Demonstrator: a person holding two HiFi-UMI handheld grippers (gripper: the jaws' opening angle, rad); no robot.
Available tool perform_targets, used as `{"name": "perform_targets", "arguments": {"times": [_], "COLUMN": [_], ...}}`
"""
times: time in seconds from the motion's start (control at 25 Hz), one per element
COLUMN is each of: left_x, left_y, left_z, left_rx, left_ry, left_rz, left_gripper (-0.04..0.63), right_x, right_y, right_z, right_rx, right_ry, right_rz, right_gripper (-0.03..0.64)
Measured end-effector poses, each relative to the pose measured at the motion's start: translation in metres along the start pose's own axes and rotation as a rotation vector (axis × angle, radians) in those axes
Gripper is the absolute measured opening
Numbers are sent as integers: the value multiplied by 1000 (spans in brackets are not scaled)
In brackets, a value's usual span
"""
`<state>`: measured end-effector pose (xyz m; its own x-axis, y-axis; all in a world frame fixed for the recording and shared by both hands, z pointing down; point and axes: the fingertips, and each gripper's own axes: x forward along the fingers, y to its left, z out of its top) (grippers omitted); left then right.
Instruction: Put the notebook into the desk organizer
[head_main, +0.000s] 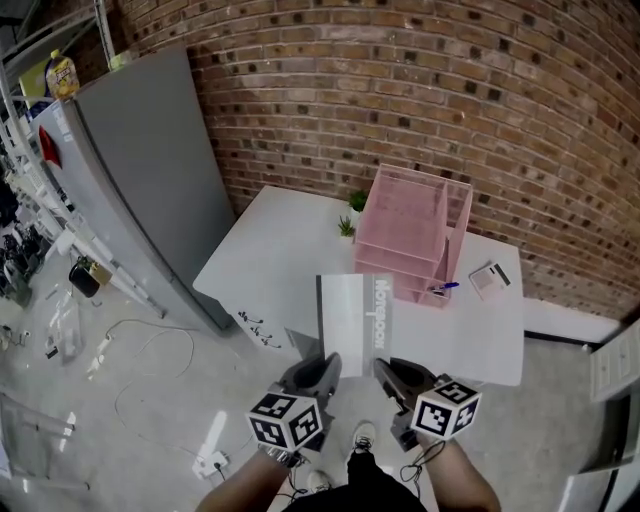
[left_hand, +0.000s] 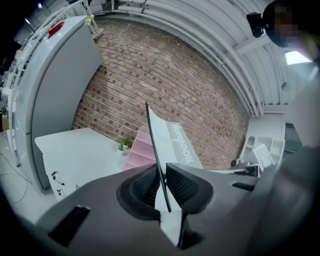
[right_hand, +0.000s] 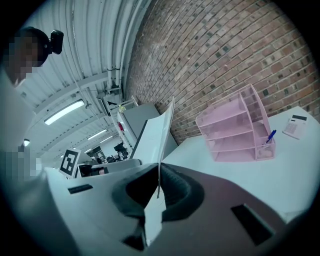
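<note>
A thin grey notebook (head_main: 356, 310) with a dark spine edge hangs flat in the air above the near edge of the white table (head_main: 270, 250). My left gripper (head_main: 327, 368) is shut on its near left corner, and my right gripper (head_main: 385, 368) is shut on its near right corner. In the left gripper view the notebook (left_hand: 172, 137) stands edge-on between the ribbed pads (left_hand: 181, 185). The right gripper view shows the same notebook (right_hand: 157, 132) pinched between the pads (right_hand: 172, 187). The pink mesh desk organizer (head_main: 412, 235) stands at the table's far side, beyond the notebook; it is also seen in the right gripper view (right_hand: 235, 132).
A small potted plant (head_main: 351, 212) sits left of the organizer. A blue pen (head_main: 443, 287) stands in the organizer's front pocket, and a small calculator (head_main: 489, 279) lies to its right. A grey cabinet (head_main: 140, 180) stands left of the table. A brick wall (head_main: 450, 90) runs behind it.
</note>
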<state>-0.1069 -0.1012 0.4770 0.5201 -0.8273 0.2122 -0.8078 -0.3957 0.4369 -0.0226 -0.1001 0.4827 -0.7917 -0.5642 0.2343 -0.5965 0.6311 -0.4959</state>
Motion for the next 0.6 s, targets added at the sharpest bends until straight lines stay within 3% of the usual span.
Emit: {"name": "perform_targets", "arguments": {"times": [0.6], "left_x": [123], "left_y": [7], "left_z": [35], "left_rx": [2], "left_ry": [10], "left_rz": [-5], "left_gripper": [38], "right_x": [27], "right_y": [-102], "right_z": [70], "right_rx": [30], "right_ry": [-11], "right_rz": [-6], "right_gripper": [12]}}
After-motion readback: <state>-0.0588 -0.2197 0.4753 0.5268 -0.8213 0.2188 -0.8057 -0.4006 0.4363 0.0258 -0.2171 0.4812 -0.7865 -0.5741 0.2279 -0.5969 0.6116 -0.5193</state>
